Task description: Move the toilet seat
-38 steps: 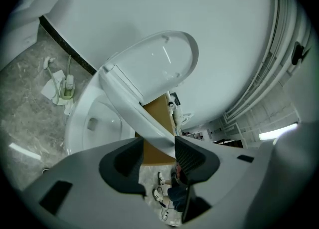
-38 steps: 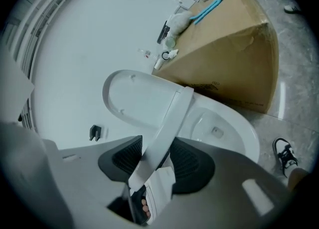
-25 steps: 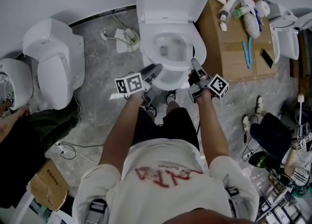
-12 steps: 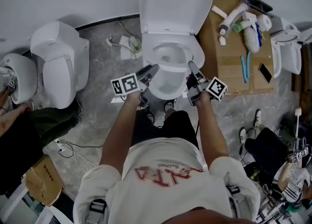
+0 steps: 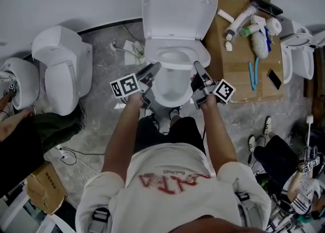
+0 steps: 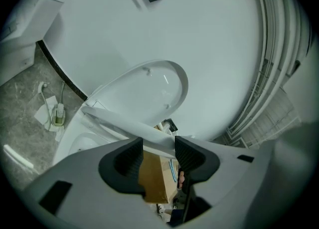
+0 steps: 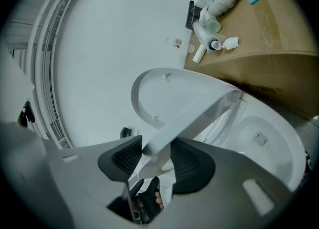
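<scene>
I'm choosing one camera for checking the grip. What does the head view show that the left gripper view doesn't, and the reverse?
Only the head view: the person's shirt and the marker cube on the left gripper. Only the left gripper view: its pads clamped on the toilet seat, which is seen edge-on, tilted clear of the bowl. Both: the seat, the bowl, the raised lid and the cardboard.

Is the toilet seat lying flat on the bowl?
No, the white plastic toilet seat slants upward, its front lifted off the white ceramic bowl beneath it.
</scene>
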